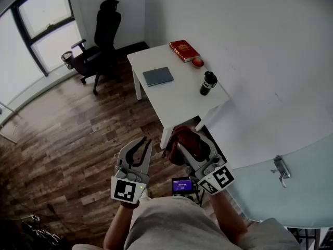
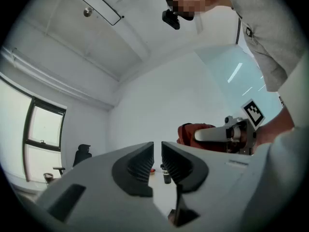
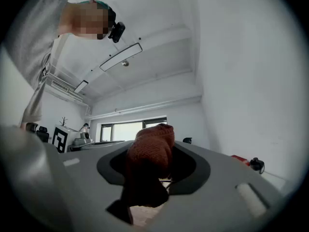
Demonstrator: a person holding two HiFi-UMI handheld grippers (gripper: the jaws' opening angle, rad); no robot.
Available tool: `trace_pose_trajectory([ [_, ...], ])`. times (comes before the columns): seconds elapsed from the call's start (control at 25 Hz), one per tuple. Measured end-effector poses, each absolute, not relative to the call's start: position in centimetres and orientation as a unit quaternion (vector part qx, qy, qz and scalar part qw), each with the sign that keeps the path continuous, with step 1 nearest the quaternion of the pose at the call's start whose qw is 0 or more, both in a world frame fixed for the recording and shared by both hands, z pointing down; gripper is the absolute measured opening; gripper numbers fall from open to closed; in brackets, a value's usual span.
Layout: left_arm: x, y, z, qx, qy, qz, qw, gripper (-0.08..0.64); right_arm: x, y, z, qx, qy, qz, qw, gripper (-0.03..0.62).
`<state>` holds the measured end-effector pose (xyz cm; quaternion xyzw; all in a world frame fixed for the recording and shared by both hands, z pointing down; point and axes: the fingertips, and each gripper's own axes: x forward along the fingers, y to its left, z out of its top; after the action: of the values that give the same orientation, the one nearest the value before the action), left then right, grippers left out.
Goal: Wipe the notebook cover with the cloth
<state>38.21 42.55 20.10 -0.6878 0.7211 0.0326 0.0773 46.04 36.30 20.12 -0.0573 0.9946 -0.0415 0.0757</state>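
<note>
The grey-blue notebook [image 1: 157, 76] lies flat on the white table [image 1: 179, 100], well ahead of both grippers. My right gripper [image 1: 191, 146] is shut on a bunched red-brown cloth [image 1: 182, 135], held in the air just off the table's near corner. In the right gripper view the cloth [image 3: 149, 161] fills the gap between the jaws of that gripper [image 3: 154, 146]. To its left, over the wooden floor, my left gripper [image 1: 144, 142] is shut and holds nothing. In the left gripper view its jaws [image 2: 157, 149] stand nearly together, with the cloth [image 2: 190, 131] to their right.
A red book [image 1: 184, 50] and a small red object [image 1: 197, 62] sit at the table's far end, by the wall. A black bottle [image 1: 208, 83] stands near the right edge. A black office chair [image 1: 101, 40] stands beyond the table by the window.
</note>
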Motion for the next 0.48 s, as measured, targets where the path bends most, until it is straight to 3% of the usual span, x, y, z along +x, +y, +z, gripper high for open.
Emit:
trace_pose_trajectory([
  [0.24,33.8,44.6,20.6,-0.699,0.71,0.033,0.081,0.038,41.2,38.5,22.3,-0.043,0.998,-0.033,0.021,0.219],
  [0.48,28.4,46.3,21.6,-0.705,0.704,0.037,0.072,0.038,37.4,38.8,22.1,-0.092,0.995,-0.017,0.038,0.225],
])
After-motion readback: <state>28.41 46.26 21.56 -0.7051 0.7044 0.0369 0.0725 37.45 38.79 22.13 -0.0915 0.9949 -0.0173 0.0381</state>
